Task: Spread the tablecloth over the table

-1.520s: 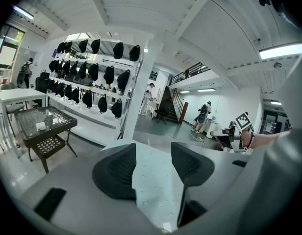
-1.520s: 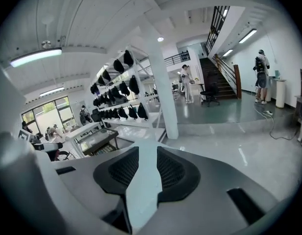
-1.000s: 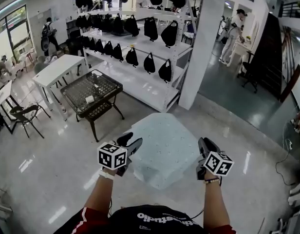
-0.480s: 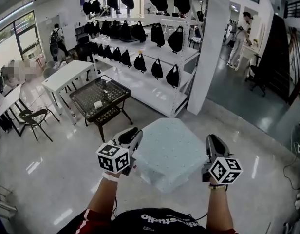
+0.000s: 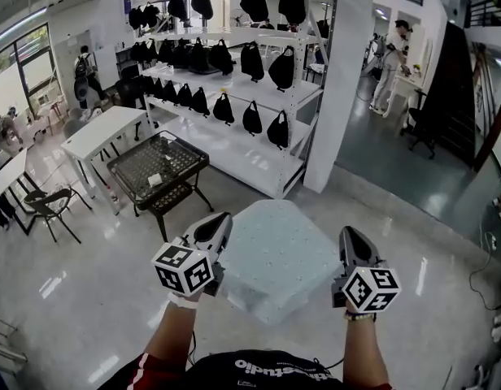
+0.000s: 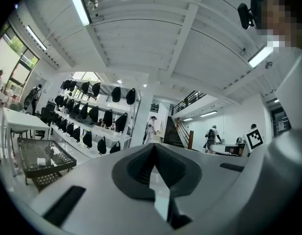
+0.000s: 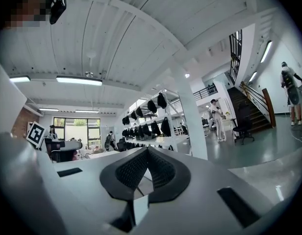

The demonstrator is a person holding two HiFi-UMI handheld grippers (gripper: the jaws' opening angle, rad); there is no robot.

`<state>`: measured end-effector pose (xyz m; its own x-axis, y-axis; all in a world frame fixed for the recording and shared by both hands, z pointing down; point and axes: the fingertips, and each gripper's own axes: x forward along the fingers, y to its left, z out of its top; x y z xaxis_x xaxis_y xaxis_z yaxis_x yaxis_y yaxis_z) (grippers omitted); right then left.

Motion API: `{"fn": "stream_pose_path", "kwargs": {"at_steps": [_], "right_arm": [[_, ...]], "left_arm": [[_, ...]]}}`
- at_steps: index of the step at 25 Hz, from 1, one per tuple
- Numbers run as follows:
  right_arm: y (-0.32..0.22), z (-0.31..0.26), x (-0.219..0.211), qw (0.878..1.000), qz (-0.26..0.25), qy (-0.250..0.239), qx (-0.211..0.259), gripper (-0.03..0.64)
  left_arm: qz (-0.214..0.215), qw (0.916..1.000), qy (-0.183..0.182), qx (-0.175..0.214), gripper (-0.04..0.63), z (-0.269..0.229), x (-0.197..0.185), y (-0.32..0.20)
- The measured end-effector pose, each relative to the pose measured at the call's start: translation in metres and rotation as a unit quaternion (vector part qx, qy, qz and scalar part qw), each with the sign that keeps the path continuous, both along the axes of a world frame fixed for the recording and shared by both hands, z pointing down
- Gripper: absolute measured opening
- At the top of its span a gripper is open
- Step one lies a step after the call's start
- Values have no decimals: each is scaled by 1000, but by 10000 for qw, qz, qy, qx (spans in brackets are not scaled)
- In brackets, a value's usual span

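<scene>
A pale blue tablecloth lies draped over a small table just in front of me, with one corner hanging toward me; the table itself is hidden under it. My left gripper hovers level at the cloth's left edge with its jaws shut. My right gripper is level at the cloth's right edge, also shut. In the left gripper view the left gripper has its dark pads meeting, with no cloth between them. The right gripper view shows the right gripper the same way, pads together and empty.
A black mesh table stands to the front left, with a white table and a black chair beyond. A white rack of black bags and a white pillar stand behind the cloth. People stand far back.
Both grippers' jaws have gone from open to shut. Both have risen a little beside the cloth, which lies as it did.
</scene>
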<state>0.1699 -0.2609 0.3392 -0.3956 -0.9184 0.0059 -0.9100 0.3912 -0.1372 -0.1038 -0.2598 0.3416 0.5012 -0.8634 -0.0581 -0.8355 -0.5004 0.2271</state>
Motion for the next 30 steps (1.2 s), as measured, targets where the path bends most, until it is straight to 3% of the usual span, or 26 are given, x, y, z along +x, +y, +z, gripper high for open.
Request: {"fn": "stream_pose_path", "kwargs": {"at_steps": [6, 17, 30], "right_arm": [[4, 3, 3, 9997, 122, 215, 38, 25], [6, 16, 23, 9968, 560, 567, -23, 25], [9, 22, 18, 9982, 411, 410, -156, 25]], "left_arm": [[-60, 9985, -519, 140, 16, 6, 11, 1], [-372, 9977, -545, 146, 17, 15, 1, -1], [-494, 9977, -438, 149, 17, 15, -9, 0]]}}
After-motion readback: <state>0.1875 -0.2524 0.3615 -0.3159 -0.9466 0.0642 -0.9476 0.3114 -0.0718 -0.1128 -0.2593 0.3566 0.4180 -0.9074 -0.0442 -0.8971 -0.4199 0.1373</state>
